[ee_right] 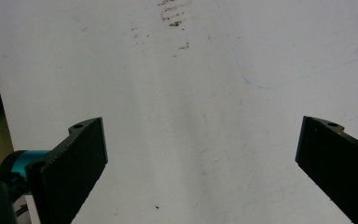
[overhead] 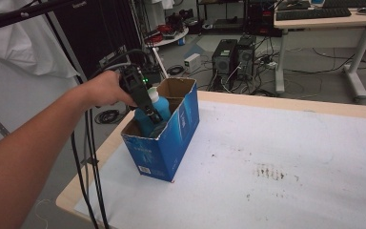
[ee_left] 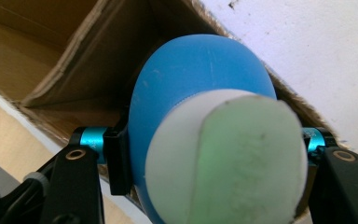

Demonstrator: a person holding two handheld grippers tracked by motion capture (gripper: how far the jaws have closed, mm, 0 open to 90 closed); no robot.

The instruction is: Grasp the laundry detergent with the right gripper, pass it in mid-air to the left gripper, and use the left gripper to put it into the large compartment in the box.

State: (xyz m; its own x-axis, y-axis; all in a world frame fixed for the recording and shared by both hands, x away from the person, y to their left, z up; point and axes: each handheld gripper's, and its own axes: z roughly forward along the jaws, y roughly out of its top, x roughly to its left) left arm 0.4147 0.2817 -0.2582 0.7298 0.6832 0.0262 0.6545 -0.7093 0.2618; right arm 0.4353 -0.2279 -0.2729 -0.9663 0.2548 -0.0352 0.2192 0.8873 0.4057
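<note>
Filling the left gripper view, a blue bottle (ee_left: 200, 93) with a white cap points its cap end at the lens, clamped at the sides between the left gripper (ee_left: 209, 154)'s jaws. From above, that gripper (overhead: 148, 110) holds the bottle (overhead: 158, 107) upright inside the open top of the blue cardboard box (overhead: 164, 148), its lower part already below the box rim and its cap above it. By my reading, the packing is near its end: the bottle is inside the box but not yet let go, so what remains is setting it down on the box floor and releasing it. Something else blue seems to lie in the box beside the bottle, though I cannot tell what. Well to the right of the box, the right gripper (ee_right: 200, 149) hangs over the bare white table (ee_right: 191, 70), jaws spread wide with nothing between them.
</note>
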